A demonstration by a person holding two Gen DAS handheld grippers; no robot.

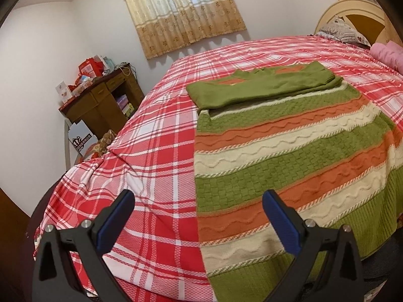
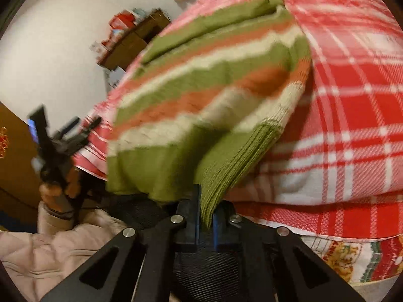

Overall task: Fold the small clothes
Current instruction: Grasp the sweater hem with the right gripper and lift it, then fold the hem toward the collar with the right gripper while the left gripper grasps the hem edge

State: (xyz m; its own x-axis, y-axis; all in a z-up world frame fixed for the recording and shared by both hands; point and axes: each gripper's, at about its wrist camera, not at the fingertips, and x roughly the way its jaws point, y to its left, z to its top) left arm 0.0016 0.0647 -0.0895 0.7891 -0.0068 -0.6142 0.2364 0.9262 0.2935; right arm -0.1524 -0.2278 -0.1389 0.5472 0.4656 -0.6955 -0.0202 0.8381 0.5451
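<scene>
Right tool [image 2: 205, 216] is clamped on the sweater [image 2: 211, 85] hem at 6 o'clock, prob both layers; left tool [image 1: 199, 216] gapes empty. Lift evenly w/ both.

A bedroom in a home; a wide bed [image 1: 156, 136] under a red, pink and white plaid cotton cover fills most of the room; at its far end stand a cream and brown curved wooden headboard [image 1: 352, 17] and a grey patterned pillow [image 1: 337, 29]; beige floral curtains [image 1: 181, 12] with a scalloped hem hang on a plain white wall [image 1: 37, 63]; a dark brown wooden cabinet [image 1: 100, 98] in the corner carries red gift boxes [image 1: 90, 66] and household clutter.
</scene>
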